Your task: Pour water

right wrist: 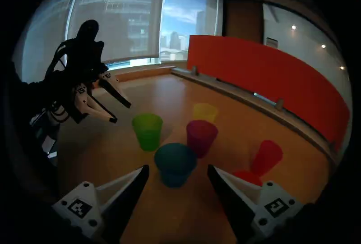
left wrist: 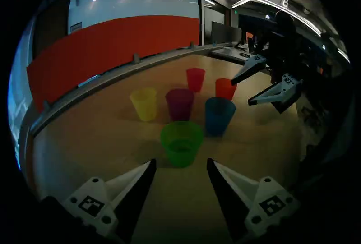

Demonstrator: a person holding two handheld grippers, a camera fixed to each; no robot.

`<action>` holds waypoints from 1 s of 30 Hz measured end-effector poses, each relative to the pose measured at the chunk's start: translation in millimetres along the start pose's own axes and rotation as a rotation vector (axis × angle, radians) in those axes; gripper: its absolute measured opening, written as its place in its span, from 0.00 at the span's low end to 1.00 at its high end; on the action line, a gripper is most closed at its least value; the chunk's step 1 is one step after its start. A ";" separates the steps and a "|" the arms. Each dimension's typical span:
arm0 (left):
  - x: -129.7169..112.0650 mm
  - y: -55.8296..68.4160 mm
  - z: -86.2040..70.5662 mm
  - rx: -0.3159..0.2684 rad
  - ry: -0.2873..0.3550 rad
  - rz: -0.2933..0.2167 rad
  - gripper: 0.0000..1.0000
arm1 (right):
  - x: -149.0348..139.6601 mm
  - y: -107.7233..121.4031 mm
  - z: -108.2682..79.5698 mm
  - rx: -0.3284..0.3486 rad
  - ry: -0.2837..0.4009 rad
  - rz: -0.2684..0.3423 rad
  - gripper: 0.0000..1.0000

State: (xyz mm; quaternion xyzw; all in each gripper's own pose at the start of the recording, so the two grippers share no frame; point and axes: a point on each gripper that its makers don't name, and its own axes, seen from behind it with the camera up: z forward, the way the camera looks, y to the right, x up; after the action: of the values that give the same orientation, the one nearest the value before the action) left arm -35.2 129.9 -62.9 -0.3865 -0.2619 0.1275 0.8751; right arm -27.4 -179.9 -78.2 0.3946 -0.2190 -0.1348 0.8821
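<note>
Several plastic cups stand upright, close together, on a wooden table (left wrist: 90, 145). In the left gripper view the green cup (left wrist: 182, 143) is nearest, just beyond my open left gripper (left wrist: 180, 163). Behind it stand a yellow cup (left wrist: 144, 103), a purple cup (left wrist: 179, 103), a blue cup (left wrist: 219, 115), a red cup (left wrist: 195, 79) and an orange-red cup (left wrist: 225, 89). The right gripper (left wrist: 241, 93) hovers open beside the orange-red cup. In the right gripper view the blue cup (right wrist: 175, 163) sits just ahead of my open right gripper (right wrist: 177, 168). The green cup (right wrist: 147, 130) stands beyond it, with the left gripper (right wrist: 122, 113) open to its left.
A long red wall panel (left wrist: 113, 50) runs behind a raised ledge (left wrist: 135, 66) along the table's far edge. Large windows (right wrist: 122, 23) stand behind the left gripper. Bare tabletop (right wrist: 180, 90) surrounds the cups.
</note>
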 end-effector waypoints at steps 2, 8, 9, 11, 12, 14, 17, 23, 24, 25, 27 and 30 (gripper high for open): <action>3.1 -1.8 -5.4 0.018 0.018 -0.007 0.82 | 2.2 2.1 -8.5 -0.016 0.017 0.007 1.00; 12.0 -4.2 -22.4 0.067 0.063 -0.009 0.82 | 2.5 7.8 -34.1 -0.066 0.055 0.023 1.00; 12.6 -4.3 -24.1 0.073 0.068 -0.011 0.82 | 2.5 8.7 -37.0 -0.074 0.060 0.026 1.00; 13.9 -4.3 -27.5 0.086 0.079 -0.014 0.82 | 2.6 10.6 -43.1 -0.091 0.070 0.031 1.00; 14.7 -5.4 -28.9 0.093 0.086 -0.017 0.82 | 2.7 11.9 -45.4 -0.100 0.077 0.034 1.00; 16.4 -8.0 -31.7 0.109 0.099 -0.023 0.82 | 3.0 14.6 -50.4 -0.120 0.091 0.041 1.00; 21.3 -15.2 -36.4 0.144 0.132 -0.037 0.82 | 2.5 20.1 -57.9 -0.153 0.114 0.055 1.00; 29.3 -35.2 -45.2 0.228 0.213 -0.083 0.82 | 0.1 42.5 -73.8 -0.253 0.164 0.097 1.00; 30.8 -38.5 -46.9 0.243 0.225 -0.090 0.82 | -0.4 47.0 -76.3 -0.273 0.169 0.104 1.00; 32.6 -42.1 -48.8 0.261 0.240 -0.096 0.82 | -0.8 52.0 -79.1 -0.296 0.174 0.111 1.00; 36.6 -47.9 -52.2 0.291 0.267 -0.106 0.82 | -0.6 60.4 -84.0 -0.336 0.187 0.120 1.00; 44.0 -54.3 -57.3 0.332 0.311 -0.119 0.82 | 1.7 71.7 -91.2 -0.395 0.213 0.127 1.00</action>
State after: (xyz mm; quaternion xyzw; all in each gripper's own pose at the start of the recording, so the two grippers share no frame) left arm 34.4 77.4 -39.0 -0.2362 -0.1217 0.0561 0.9624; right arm 23.7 -75.7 -77.6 0.2119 -0.1185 -0.0767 0.9670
